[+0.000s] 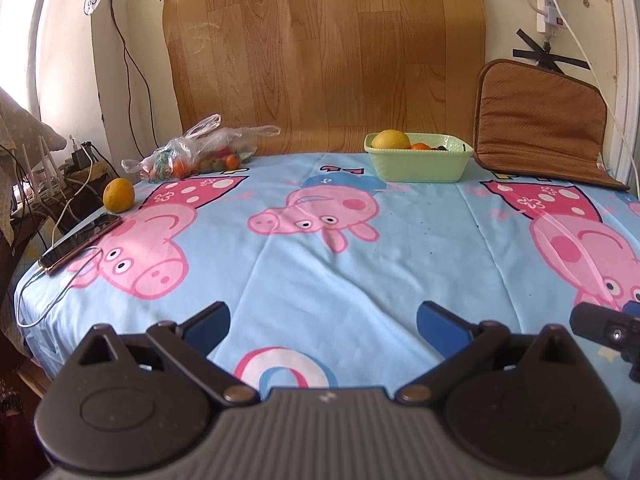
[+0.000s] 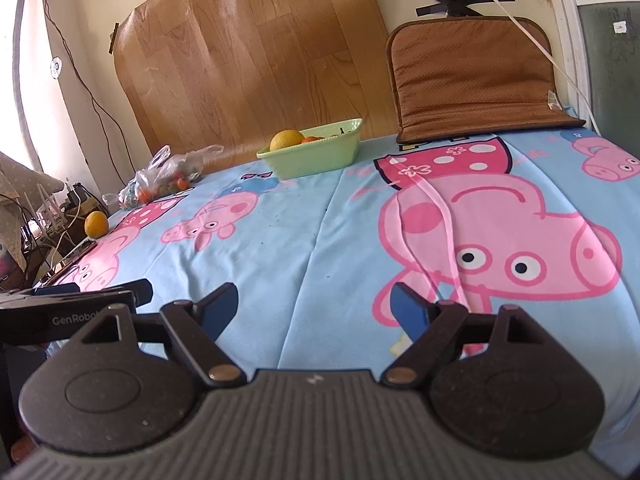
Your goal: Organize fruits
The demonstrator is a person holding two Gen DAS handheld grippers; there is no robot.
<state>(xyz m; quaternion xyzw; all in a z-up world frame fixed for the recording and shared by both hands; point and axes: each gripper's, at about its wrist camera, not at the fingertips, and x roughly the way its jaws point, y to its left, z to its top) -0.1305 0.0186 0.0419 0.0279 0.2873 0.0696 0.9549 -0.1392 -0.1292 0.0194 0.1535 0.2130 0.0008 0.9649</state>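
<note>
Left tongs and right tongs both spread apart and empty above the cartoon-pig bedsheet, lone orange at the bed's left edge by a phone, bag of fruit behind it, green basket holding a yellow fruit near the wall.

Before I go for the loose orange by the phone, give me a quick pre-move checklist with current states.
1. Left gripper open and empty: ok.
2. Right gripper open and empty: ok.
3. Loose orange in view, nothing on top of it: ok.
4. Obstacles near it: not ok; the phone and its cable lie just in front of it at the sheet's edge.
5. Room in the green basket: cannot tell; a yellow fruit and smaller fruit already sit inside.
6. Fruit bag clear of the path: ok, it lies farther back.
</note>
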